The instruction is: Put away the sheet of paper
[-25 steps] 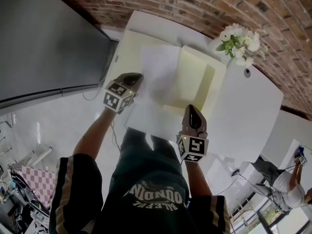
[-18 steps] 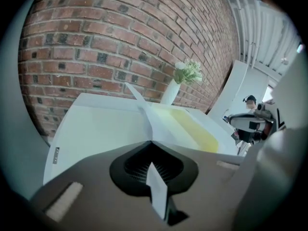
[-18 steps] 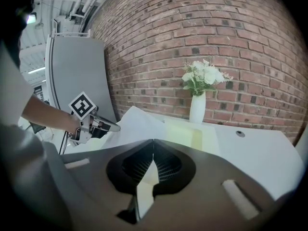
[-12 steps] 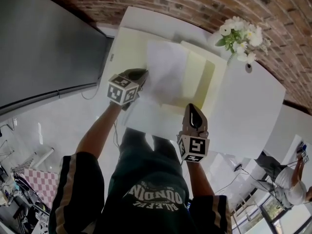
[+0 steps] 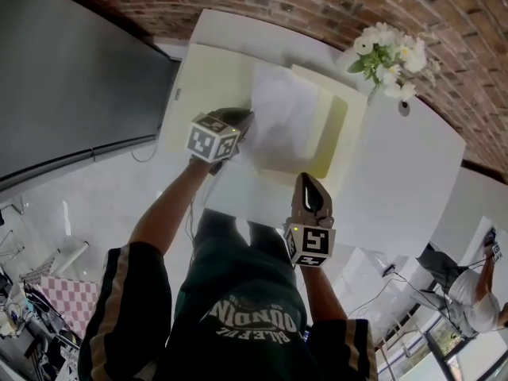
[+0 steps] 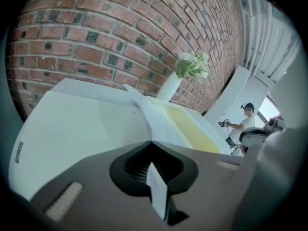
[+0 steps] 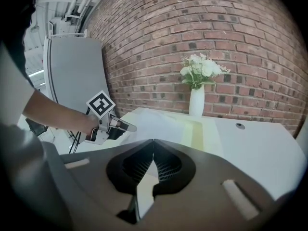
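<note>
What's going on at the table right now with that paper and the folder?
A person is working at a white table with a handheld gripper in each hand. The left gripper has its fingers shut on an edge of the sheet of paper and holds it raised over the open pale yellow folder. The sheet is not yet lying flat inside. The right gripper, fingers together, sits by the folder's near edge. I can't tell whether it is pinching the folder.

left claw | moved toward wall and right | sheet of paper now farther over yellow folder
</note>
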